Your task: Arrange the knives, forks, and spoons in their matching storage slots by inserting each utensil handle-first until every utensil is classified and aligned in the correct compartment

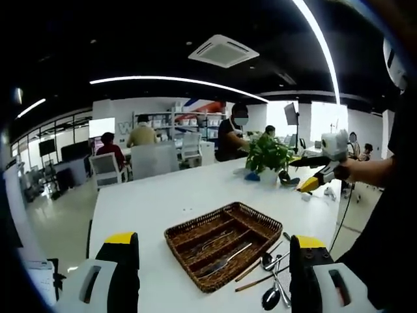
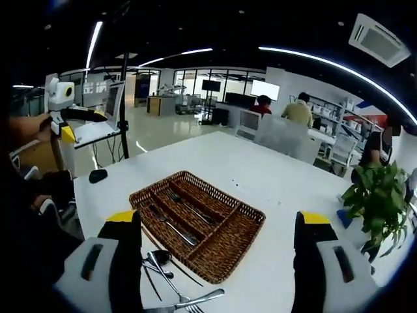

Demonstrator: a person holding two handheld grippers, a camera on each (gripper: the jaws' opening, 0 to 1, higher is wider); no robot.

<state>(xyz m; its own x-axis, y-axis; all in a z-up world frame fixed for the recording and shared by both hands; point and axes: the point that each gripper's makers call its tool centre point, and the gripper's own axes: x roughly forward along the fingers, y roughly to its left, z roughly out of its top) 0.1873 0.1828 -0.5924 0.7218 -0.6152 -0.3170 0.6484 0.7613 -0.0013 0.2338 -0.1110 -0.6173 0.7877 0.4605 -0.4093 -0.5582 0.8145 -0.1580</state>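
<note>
On the white table [image 1: 169, 195], between the left gripper's [image 1: 215, 274] wide, empty jaws, the wicker tray [image 1: 225, 242] holds forks [image 1: 225, 261] in its slots, loose spoons [image 1: 273, 277] lie just right, and the right gripper [image 2: 218, 261] likewise gapes empty.

Wide bare stretches of the white desk [image 2: 273, 176] lie open on every side of the brown woven wicker tray [image 2: 241, 225]. Loose metal spoons and forks [image 2: 166, 270] crowd its near end. A leafy green potted plant [image 2: 376, 195] stands well apart.
</note>
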